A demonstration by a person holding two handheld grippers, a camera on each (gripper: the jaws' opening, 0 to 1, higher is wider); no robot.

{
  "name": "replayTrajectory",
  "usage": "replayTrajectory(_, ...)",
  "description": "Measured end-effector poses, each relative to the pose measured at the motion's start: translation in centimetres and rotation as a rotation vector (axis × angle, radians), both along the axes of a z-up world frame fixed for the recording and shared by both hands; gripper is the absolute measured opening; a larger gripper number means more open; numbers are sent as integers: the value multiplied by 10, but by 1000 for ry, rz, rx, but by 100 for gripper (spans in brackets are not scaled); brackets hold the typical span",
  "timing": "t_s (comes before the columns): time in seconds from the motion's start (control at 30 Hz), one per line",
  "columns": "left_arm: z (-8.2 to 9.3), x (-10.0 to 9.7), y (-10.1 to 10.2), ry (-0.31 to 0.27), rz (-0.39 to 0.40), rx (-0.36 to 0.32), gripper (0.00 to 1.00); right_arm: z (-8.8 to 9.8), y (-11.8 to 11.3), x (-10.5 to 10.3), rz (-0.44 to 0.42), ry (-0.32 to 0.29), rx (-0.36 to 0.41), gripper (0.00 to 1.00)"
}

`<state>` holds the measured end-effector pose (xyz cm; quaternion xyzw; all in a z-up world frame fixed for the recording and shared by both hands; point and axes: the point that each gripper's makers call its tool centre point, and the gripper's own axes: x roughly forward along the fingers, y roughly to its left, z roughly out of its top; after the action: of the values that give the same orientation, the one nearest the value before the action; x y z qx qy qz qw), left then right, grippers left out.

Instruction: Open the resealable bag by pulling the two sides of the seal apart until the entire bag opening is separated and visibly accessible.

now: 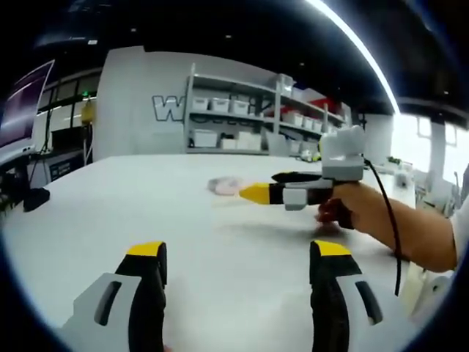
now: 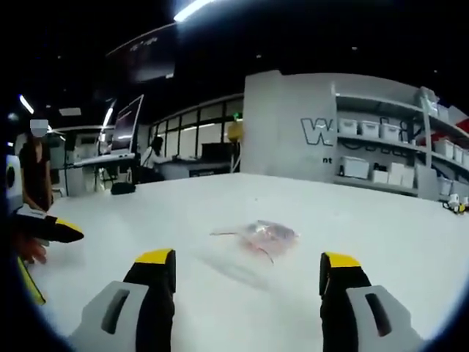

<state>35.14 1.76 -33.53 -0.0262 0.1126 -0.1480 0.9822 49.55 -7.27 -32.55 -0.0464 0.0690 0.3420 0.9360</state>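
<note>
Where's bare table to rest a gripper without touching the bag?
Bare white tabletop between the right gripper and the small clear resealable plastic bag, and in front of the left gripper. Crowded only around the bag.

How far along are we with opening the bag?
Nothing looks done yet: the resealable bag lies flat on the white table, untouched. Left gripper and right gripper are both open, holding nothing. Still left: approach, grip each side of the seal, pull apart.

Bag (image 2: pixel 260 235) contents (pinkish) blurred, unreadable
</note>
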Motion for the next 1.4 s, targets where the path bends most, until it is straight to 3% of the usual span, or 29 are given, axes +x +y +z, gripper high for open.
replayTrajectory(1.4,-1,-1,-2,-2,-2,-7,77,11,-12,-16,9,-22,51,71)
